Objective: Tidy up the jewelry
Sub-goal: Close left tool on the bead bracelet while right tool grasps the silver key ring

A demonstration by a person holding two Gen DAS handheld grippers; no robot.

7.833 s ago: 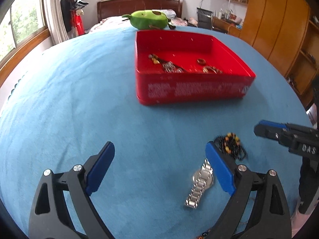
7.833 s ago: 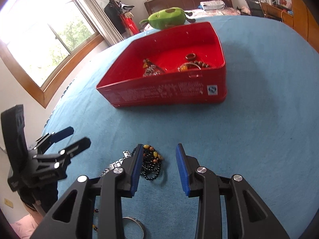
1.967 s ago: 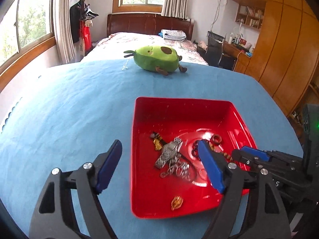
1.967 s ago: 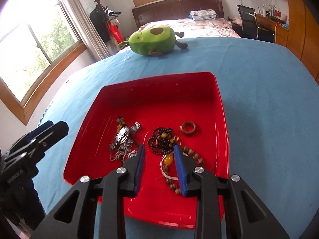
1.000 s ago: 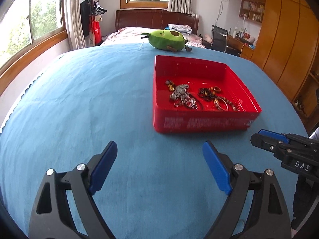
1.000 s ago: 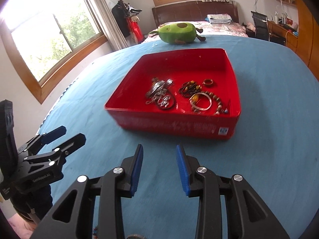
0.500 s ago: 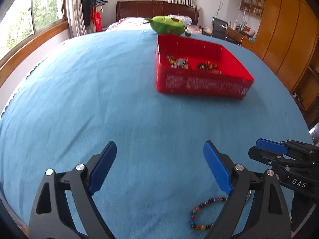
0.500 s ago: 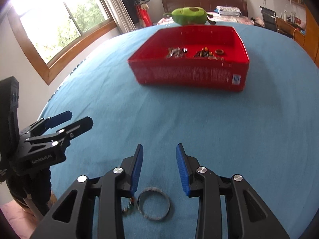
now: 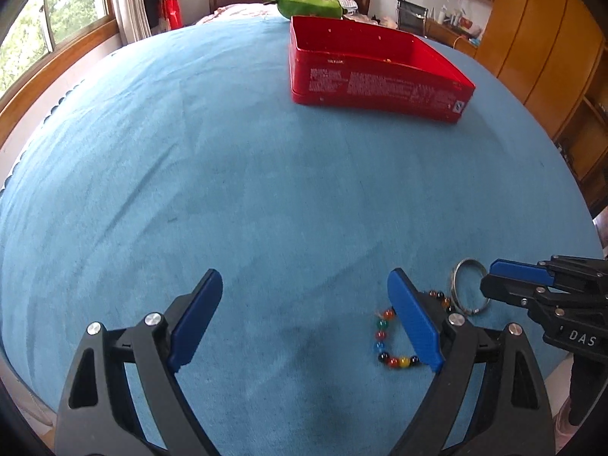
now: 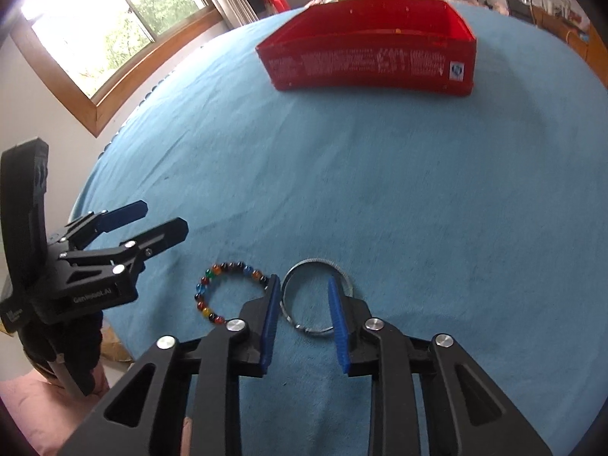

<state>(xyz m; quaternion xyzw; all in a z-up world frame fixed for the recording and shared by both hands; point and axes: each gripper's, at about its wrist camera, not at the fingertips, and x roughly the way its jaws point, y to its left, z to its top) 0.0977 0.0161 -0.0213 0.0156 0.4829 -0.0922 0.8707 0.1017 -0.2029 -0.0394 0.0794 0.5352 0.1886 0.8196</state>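
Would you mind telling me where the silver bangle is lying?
The silver bangle lies on the blue cloth, right of the bead bracelet, under the right gripper.

- Blue cloth point(image 9: 266, 190) over the desk, matt and slightly napped.
- Silver metal bangle point(image 10: 304, 266), shiny with a ridged edge, between the right fingers point(image 10: 270, 323).
- Glossy coloured bead bracelet point(image 10: 212, 285), just left of them.
- Smooth red box point(image 10: 364, 60), far ahead, with printed lettering.
- Wooden window frame point(image 10: 125, 76).
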